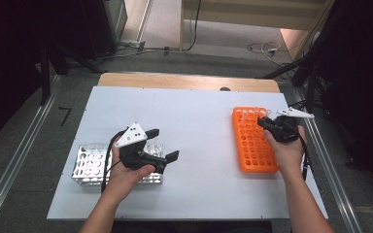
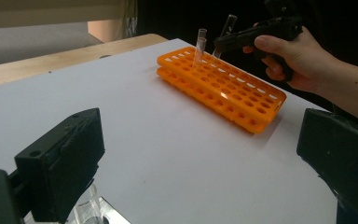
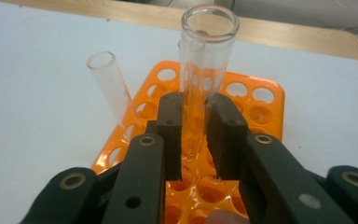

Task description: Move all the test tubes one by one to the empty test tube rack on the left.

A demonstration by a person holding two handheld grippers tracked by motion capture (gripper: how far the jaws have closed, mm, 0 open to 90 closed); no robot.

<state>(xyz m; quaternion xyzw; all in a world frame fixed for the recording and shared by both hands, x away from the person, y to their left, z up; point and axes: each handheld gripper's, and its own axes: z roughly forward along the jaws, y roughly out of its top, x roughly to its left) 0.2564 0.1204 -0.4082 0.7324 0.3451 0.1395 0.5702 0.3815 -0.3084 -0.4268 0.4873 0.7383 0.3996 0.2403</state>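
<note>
Item: clear glass test tube, upright, clamped between the closed right tongs above the far end of the orange plastic tube rack; its lower end sits just over or just inside a rack hole — which of the two cannot be told. Companion piece: a second clear glass tube, leaning in a hole beside it at the same far end of the rack. Left tongs — jaws spread wide, nothing between them, held over the white bench next to the clear acrylic rack at the near left. Hazards, as a judgement: the grip is on smooth glass near mid-length, so a tilt of the wrist could let the tube swivel or slide down; if its foot is within the hole, a slanted lift could catch the rim and drag the light orange rack along; a sideways sweep could knock the leaning neighbour.
</note>
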